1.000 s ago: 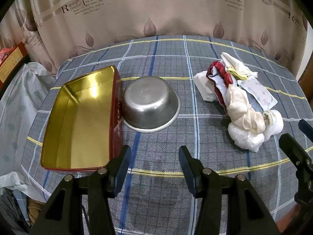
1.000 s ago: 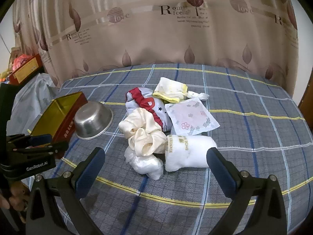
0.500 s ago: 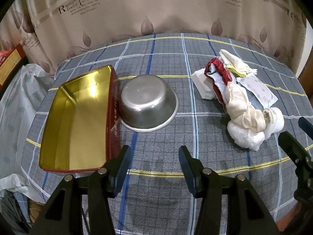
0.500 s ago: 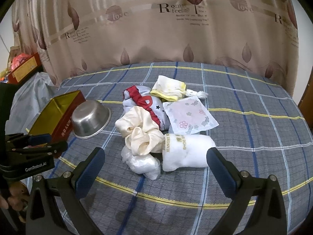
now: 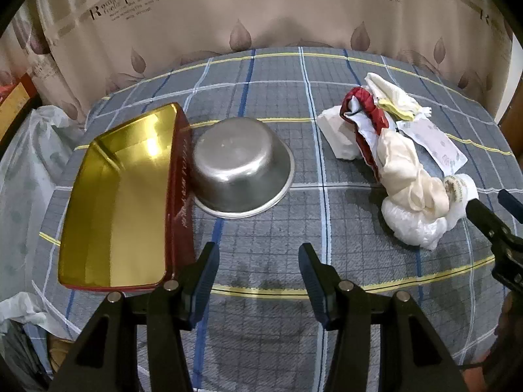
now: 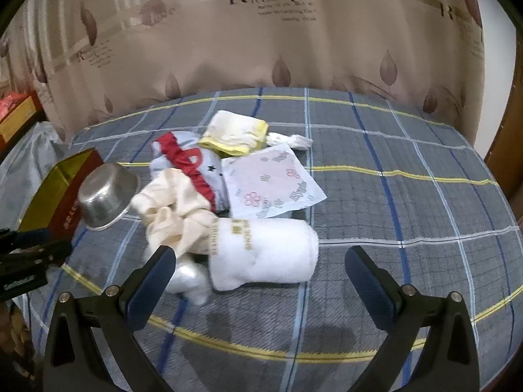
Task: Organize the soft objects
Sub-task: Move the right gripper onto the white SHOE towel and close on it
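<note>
2 grippers are in view, both with jaws apart and nothing between them: the left gripper [image 5: 258, 269] hangs over bare checked cloth [image 5: 261, 326], with 1 gold-lined tin [image 5: 114, 202] ahead to its left touching 1 upturned steel bowl [image 5: 240, 170] straight ahead. The right gripper [image 6: 258, 272] points at 1 pile of soft things just ahead: 1 white roll [image 6: 264, 254], 1 cream scrunchie [image 6: 173, 215], 1 red-trimmed garment [image 6: 186, 160], 1 yellow-edged cloth [image 6: 235, 134], 1 flowered packet [image 6: 268, 186] and 1 white plastic wad [image 6: 188, 276].

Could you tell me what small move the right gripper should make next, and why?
Probably ease the right gripper forward and down until its open jaws straddle the white rolled sock. That sock lies nearest, right ahead of the pads, and nothing is held yet; the gold tin stands empty.
</note>
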`<act>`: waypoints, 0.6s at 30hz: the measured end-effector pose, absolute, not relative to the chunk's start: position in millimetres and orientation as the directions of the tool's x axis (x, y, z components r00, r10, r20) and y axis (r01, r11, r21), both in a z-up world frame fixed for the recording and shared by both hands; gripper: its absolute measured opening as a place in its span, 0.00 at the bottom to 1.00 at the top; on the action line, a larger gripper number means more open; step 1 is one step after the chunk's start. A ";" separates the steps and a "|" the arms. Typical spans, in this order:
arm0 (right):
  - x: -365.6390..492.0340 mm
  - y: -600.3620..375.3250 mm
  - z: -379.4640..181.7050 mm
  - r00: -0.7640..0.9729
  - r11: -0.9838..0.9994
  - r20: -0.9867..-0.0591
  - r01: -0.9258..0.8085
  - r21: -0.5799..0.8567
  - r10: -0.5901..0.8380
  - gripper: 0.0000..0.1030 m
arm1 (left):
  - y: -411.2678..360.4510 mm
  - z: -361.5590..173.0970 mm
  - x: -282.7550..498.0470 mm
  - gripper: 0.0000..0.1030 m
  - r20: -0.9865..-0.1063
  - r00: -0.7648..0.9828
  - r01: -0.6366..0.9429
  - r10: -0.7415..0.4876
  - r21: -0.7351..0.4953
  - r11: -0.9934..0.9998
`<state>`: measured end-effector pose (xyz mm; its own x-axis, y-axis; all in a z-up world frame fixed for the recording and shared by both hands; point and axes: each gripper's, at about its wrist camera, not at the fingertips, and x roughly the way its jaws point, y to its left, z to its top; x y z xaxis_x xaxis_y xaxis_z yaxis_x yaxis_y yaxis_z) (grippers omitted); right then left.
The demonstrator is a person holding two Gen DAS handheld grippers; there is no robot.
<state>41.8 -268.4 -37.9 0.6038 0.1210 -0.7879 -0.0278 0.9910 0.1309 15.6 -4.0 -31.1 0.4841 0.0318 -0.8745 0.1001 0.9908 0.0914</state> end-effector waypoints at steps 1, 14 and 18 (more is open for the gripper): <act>43.7 -270.9 -40.2 0.600 0.991 -0.791 -0.022 0.131 0.118 1.00 | -4.3 -31.2 16.5 0.50 -0.875 0.484 0.105 0.024 0.085 0.991; 70.4 -273.3 -66.1 0.562 0.991 -0.819 -0.022 0.129 0.119 0.87 | -19.4 -34.5 27.9 0.50 -0.874 0.486 0.159 -0.004 0.084 0.984; 72.1 -271.2 -74.4 0.547 0.988 -0.824 -0.035 0.153 0.147 0.76 | -27.2 -36.1 34.5 0.50 -0.881 0.472 0.180 -0.016 0.079 0.980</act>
